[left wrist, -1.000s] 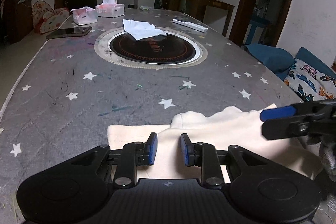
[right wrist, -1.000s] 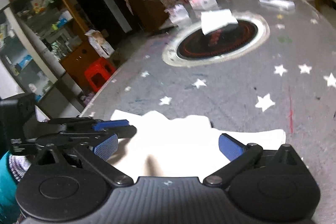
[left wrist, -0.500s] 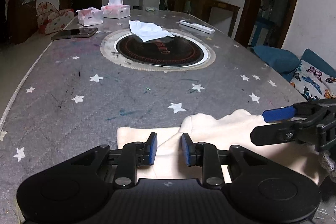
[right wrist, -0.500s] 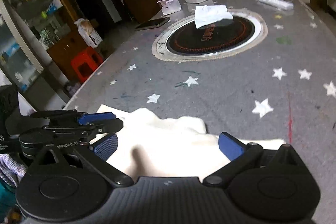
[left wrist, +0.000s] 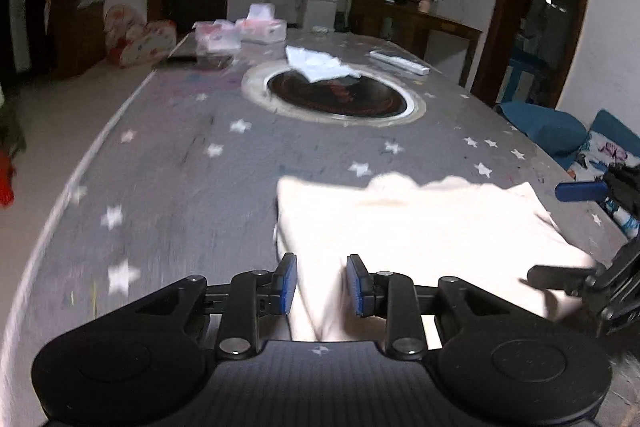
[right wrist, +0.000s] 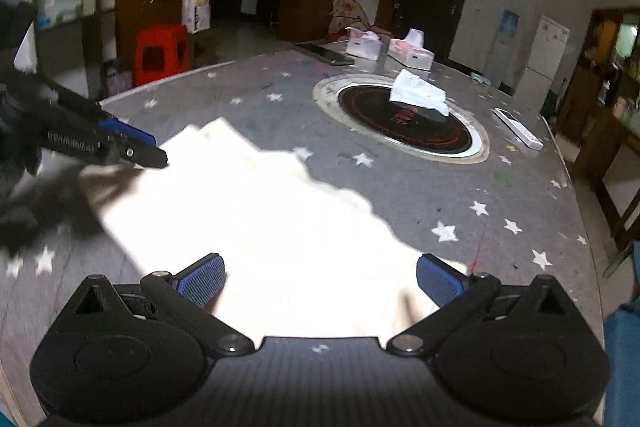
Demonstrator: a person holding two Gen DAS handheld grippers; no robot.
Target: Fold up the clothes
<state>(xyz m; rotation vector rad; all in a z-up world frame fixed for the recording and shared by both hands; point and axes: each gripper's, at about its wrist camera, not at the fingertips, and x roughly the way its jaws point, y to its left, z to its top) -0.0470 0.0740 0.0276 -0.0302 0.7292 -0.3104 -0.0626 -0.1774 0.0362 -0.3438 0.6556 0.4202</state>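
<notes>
A cream garment (left wrist: 420, 227) lies folded on the grey star-patterned table (left wrist: 180, 163) near its front edge; it also shows in the right wrist view (right wrist: 260, 219). My left gripper (left wrist: 321, 285) has its jaws a narrow gap apart with a fold of the garment running between them; it shows at the garment's left edge in the right wrist view (right wrist: 132, 147). My right gripper (right wrist: 320, 277) is wide open over the garment's near right part, holding nothing. Its fingers (left wrist: 580, 191) show at the right in the left wrist view.
A round black hotplate (left wrist: 340, 95) sits in the table's middle with a white tissue (left wrist: 320, 65) on it. Tissue boxes (left wrist: 260, 27), a phone (right wrist: 324, 53) and a white remote (left wrist: 400, 63) lie at the far end. A red stool (right wrist: 160, 53) stands beside the table.
Both grippers have swung apart and pulled back, so more of the garment shows, spread wider and flatter. The left jaws have parted slightly. The views are blurred by motion.
</notes>
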